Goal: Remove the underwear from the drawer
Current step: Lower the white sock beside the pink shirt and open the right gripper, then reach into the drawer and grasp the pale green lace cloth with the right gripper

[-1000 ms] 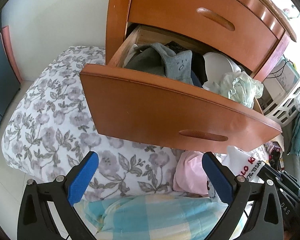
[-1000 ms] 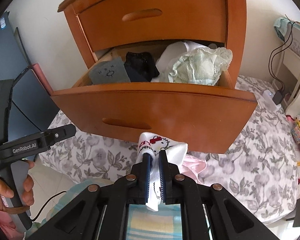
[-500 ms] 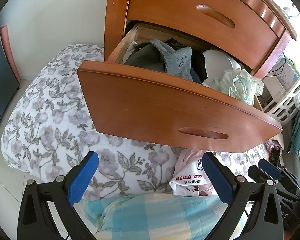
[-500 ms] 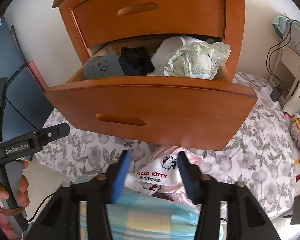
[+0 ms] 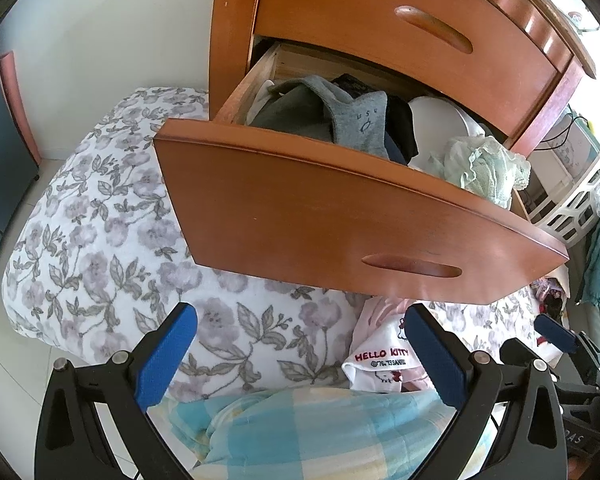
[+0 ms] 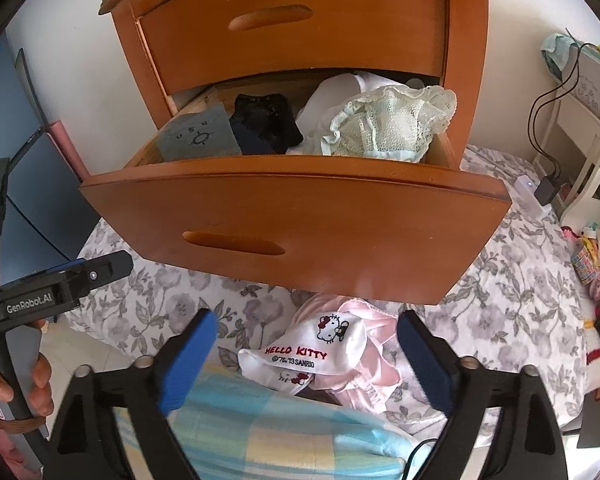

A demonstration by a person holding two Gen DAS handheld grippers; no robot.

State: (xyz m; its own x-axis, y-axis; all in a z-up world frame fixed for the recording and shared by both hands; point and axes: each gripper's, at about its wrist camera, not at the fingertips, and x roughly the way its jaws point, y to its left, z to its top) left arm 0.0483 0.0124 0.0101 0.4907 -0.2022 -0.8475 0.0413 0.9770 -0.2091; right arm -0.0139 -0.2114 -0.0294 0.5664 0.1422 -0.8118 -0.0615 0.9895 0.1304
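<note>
The open wooden drawer (image 6: 300, 220) (image 5: 340, 216) holds grey underwear (image 6: 198, 138) (image 5: 358, 126), a black piece (image 6: 266, 122) and pale green lace underwear (image 6: 392, 128) (image 5: 484, 168). White Hello Kitty underwear (image 6: 304, 350) (image 5: 380, 360) lies on a pink garment (image 6: 368, 364) on the bed below the drawer. My right gripper (image 6: 306, 360) hovers over it, open; its jaws have just been opening and the white piece lies loose between them, untouched. My left gripper (image 5: 300, 354) stands open over the floral cover with nothing in it.
A floral bed cover (image 5: 92, 248) lies under the drawer, with a blue checked cloth (image 6: 260, 432) nearest me. A closed upper drawer (image 6: 292, 20) sits above. A white basket (image 5: 572, 204) and a charger with cable (image 6: 548, 188) stand to the right. A hand (image 6: 16, 392) grips the left tool.
My right gripper went from shut on the white Hello Kitty underwear to wide open. The underwear dropped onto the pink garment on the bed. The left gripper kept still.
</note>
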